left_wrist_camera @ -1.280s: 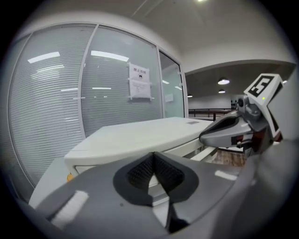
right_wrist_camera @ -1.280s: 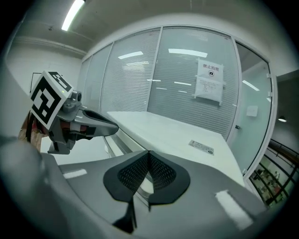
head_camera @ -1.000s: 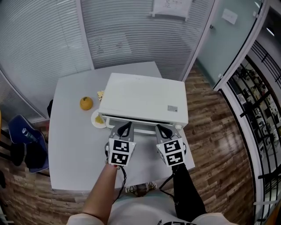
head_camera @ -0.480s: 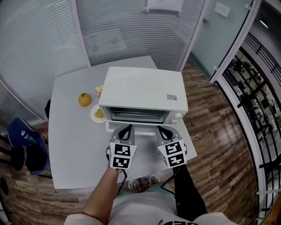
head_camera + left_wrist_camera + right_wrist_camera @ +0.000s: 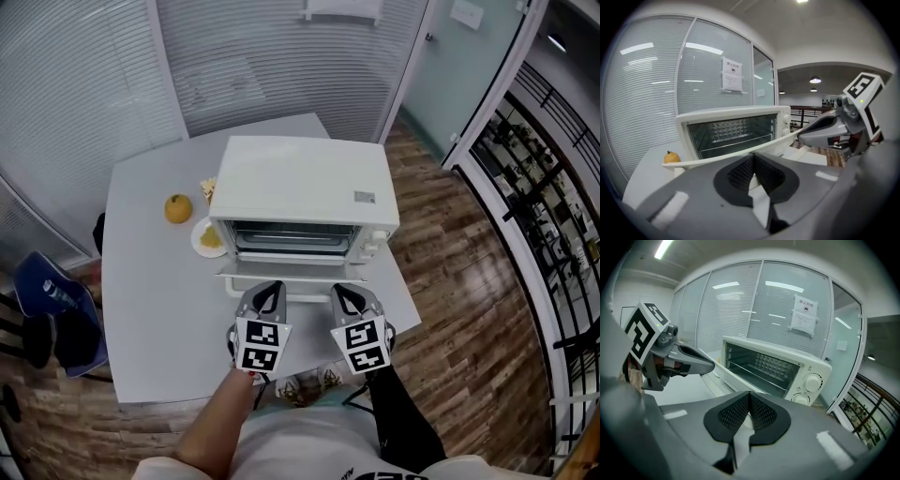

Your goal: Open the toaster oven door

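The toaster oven door (image 5: 300,274) lies flat at frame centre — opening looks done. Left gripper (image 5: 268,291) and right gripper (image 5: 345,292), jaws pressed together (both empty), need only withdraw.

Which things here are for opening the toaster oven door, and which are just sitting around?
For the job:
toaster oven
oven door, already down
left gripper
right gripper

Just lying about:
orange fruit
small plate with yellow food
blue chair beside the table
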Motion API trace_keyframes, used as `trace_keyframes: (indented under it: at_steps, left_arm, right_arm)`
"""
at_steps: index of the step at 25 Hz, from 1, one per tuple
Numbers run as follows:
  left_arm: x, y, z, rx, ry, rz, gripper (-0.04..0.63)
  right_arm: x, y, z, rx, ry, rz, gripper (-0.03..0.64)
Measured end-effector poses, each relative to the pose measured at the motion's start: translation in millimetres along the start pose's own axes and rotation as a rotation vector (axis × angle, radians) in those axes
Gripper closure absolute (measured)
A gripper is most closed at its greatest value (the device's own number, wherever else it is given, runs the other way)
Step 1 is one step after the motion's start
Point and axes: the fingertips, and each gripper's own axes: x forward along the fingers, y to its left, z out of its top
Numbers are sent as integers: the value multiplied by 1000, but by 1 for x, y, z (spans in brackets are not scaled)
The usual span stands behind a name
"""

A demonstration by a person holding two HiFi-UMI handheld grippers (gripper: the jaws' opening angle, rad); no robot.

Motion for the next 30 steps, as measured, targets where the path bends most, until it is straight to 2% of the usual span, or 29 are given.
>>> trace_keyframes:
  at_steps: [6, 14, 21, 30]
  left_arm:
    - [-10, -5, -27, -44, 5, 53, 538]
    - [-19, -15, -80, -107, 74, 27, 538]
    - [-18, -23, -116, -128, 117, 11, 538]
    - [-12, -27, -151, -177, 113, 25, 538]
  right_arm:
    - [-7, 15, -21, 88, -13, -33, 615]
    - [-7, 43, -68, 226, 48, -21, 615]
    - [-3, 55, -102, 319, 81, -17, 615]
    - [5, 65, -133, 341, 45, -75, 615]
